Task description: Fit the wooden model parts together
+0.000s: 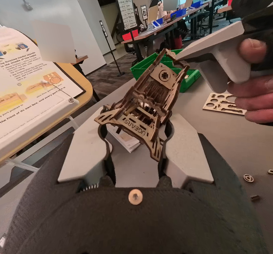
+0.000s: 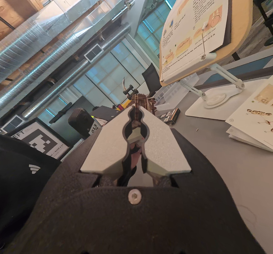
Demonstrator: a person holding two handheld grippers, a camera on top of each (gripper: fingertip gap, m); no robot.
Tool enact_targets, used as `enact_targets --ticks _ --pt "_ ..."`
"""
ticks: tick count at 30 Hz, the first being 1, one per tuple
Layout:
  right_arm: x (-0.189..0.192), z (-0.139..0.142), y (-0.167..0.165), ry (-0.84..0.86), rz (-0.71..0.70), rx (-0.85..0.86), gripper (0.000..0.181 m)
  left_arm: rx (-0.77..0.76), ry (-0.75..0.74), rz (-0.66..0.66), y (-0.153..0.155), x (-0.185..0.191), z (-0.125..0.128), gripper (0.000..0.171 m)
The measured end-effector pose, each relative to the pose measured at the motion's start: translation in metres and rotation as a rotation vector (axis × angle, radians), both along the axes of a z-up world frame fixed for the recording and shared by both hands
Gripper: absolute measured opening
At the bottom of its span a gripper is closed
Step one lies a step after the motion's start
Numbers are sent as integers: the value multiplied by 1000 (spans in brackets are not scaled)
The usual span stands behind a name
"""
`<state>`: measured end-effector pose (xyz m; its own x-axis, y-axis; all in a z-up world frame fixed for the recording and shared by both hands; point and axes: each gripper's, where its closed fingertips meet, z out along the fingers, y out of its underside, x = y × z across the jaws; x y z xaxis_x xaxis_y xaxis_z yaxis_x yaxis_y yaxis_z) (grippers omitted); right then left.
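1. Your left gripper (image 1: 135,130) jaws sit apart, flanking the wooden model's (image 1: 141,97) base; grip contact unclear.
2. Your right gripper (image 2: 137,111) is clamped on its top edge.
3. The model's long axis tilts up and away toward the right gripper, above the table (image 1: 206,136).

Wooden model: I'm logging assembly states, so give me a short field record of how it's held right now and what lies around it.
model: partly built wooden model, tilted, lifted off the grey table
left gripper: fingers either side of the model's base, holding it
right gripper: shut on the model's top edge
loose parts: punched-out wooden sheet and small round wooden piece on the table
behind model: green bin
left side: instruction sheet on a stand
under model: booklet
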<state>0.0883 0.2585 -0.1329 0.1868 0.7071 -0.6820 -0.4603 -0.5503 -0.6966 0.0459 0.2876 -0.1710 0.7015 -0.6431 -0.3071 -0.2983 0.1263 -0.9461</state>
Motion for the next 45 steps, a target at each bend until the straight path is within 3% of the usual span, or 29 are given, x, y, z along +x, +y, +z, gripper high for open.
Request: enact_targets --ticks 9,11,14,18,21,23,27,30,32,35,40,45 --pt "6 -1 4 -84 -44 21 0 -120 -55 -51 -3 0 -11 77" --pt "9 -10 5 -138 -60 24 1 -250 -14 -74 -2 -6 -35 77" --pt "10 -39 8 -221 -54 -23 0 -527 86 -99 -7 -18 -92 77" --pt "2 -92 2 -352 31 -119 1 -674 283 -57 -13 -40 -158 78" --pt "-3 -128 -4 -454 77 -173 1 -717 319 -48 -15 -45 -179 78" --pt "-5 -144 -7 -519 90 -181 1 -754 324 -32 -14 -48 -186 98" --pt "-4 -138 -7 -509 85 -158 1 -713 320 43 -11 -62 -165 124" --pt "-9 -116 -11 -415 93 -147 1 -464 296 81 -11 -59 -106 112" --pt "-16 -96 -14 -307 112 -160 1 -318 277 17 -25 -33 -69 97" --pt "-26 -69 -21 -139 150 -191 1 -138 308 -74 -46 9 -36 75" --pt "-33 -57 -31 -85 154 -205 1 -9 303 -106 -53 34 -21 44" --pt "-33 -51 -35 -67 129 -209 1 35 320 -75 -52 34 -22 38"
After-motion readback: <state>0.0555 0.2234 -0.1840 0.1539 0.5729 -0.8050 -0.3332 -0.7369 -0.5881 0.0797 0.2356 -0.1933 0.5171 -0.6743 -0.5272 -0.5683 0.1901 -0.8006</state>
